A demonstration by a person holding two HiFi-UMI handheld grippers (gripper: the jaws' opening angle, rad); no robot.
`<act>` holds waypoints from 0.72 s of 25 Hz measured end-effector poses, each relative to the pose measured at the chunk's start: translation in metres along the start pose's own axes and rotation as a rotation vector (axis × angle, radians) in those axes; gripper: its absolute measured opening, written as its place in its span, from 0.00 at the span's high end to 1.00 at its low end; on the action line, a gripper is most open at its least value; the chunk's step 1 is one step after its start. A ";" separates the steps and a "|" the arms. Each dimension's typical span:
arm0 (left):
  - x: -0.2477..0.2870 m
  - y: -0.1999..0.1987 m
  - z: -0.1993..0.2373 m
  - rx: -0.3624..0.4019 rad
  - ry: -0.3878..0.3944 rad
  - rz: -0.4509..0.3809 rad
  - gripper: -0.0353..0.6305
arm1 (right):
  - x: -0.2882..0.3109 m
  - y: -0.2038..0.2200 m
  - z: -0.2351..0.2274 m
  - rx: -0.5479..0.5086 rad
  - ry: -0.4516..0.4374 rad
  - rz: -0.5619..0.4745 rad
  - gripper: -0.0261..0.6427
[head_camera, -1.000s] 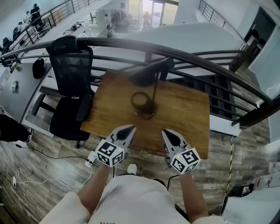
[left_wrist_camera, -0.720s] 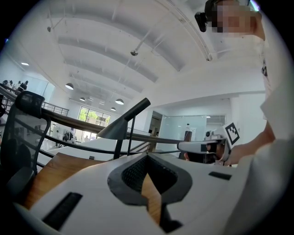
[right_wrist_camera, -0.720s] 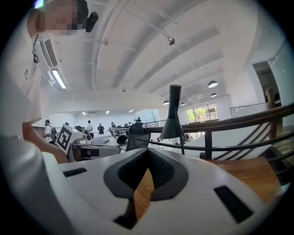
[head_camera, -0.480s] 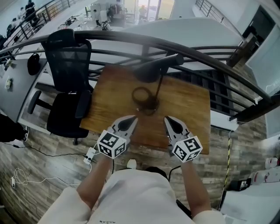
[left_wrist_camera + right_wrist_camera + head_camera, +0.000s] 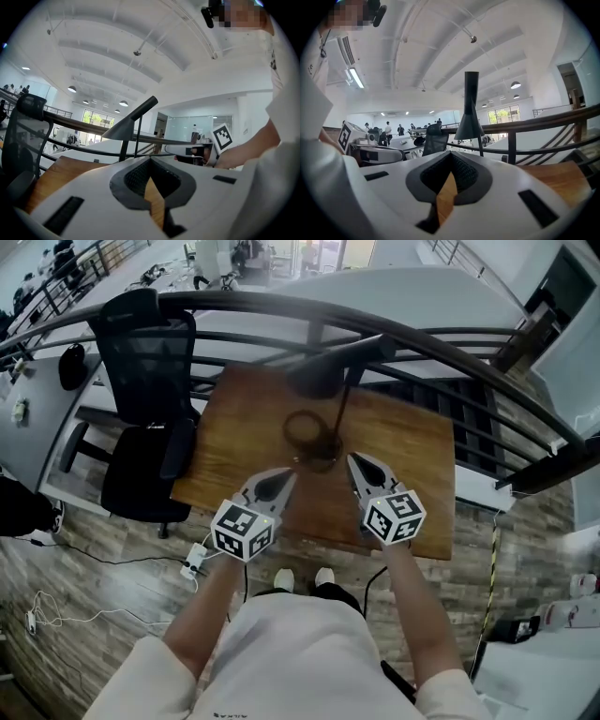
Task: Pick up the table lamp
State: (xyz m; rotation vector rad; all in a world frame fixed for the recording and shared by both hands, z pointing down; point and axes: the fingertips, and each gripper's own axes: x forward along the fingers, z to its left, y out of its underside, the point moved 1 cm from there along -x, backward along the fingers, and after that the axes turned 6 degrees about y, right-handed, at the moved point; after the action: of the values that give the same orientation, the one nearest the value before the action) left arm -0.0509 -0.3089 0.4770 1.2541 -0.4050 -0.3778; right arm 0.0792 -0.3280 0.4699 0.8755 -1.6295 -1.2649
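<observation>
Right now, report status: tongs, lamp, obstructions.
Left tongs shut, empty. Right tongs shut, empty. Lamp upright on table, not gripped. Nothing between tongs and lamp.

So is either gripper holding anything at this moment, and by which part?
Nothing is held. The left gripper and the right gripper are both shut and empty, neither on the table lamp.
</observation>
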 end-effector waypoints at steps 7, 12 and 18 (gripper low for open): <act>0.014 0.009 0.006 0.004 -0.031 0.018 0.94 | 0.030 0.020 -0.035 0.003 0.044 0.067 0.94; 0.020 0.012 0.006 -0.003 -0.067 0.013 0.94 | 0.047 0.028 -0.053 0.003 0.045 0.084 0.94; 0.028 0.008 0.003 -0.005 -0.102 0.001 0.94 | 0.072 0.007 -0.062 -0.027 0.006 0.041 0.94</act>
State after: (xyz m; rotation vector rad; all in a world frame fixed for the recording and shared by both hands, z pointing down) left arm -0.0275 -0.3234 0.4878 1.2328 -0.4913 -0.4432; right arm 0.1100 -0.4133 0.4980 0.8250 -1.6145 -1.2518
